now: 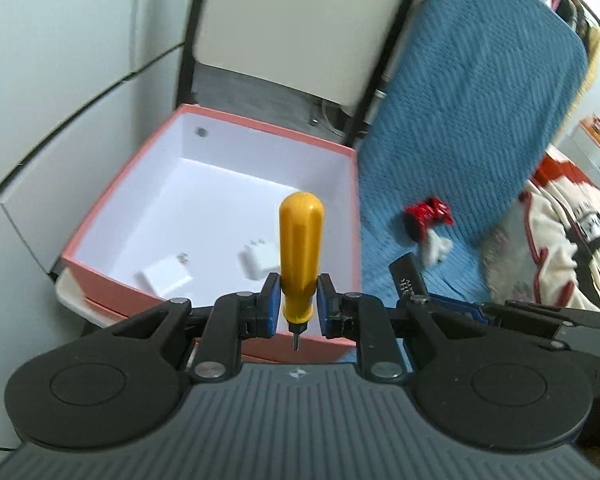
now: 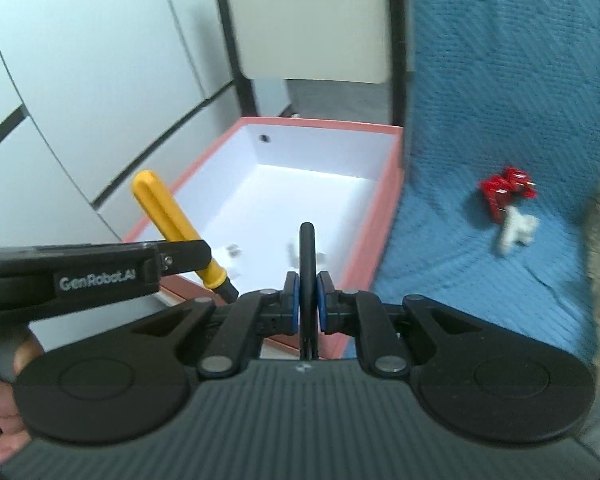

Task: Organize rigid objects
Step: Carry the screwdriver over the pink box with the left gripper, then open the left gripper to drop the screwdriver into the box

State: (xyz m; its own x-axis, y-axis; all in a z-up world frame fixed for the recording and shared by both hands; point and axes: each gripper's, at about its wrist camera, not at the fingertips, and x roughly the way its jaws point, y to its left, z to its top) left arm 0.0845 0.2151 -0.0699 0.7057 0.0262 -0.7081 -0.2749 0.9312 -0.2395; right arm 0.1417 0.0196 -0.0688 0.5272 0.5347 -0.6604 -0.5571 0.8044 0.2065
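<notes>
The left tool is clamped on a yellow-handled screwdriver, its blue pads pressing the lower part of the handle from both sides. The screwdriver stands upright, rounded end up and short metal tip pointing down below the pads. It hangs above the near edge of an open pink box with a white inside. In the right wrist view the same screwdriver shows tilted, gripped by the left tool over the left rim of the box.

Two white plug adapters lie on the box floor near the front wall: one to the left, the other just behind the screwdriver handle. They are blurred in the right wrist view.

The right tool is closed narrowly on a thin black object that stands on edge between its pads; what the object is cannot be told. It is held above the near right part of the box.

To the right of the box lies a blue knitted cover. On it rest a red toy and, touching it, a small white piece; both show again in the right wrist view, the red toy and the white piece. A patterned red-and-cream blanket lies further right.
</notes>
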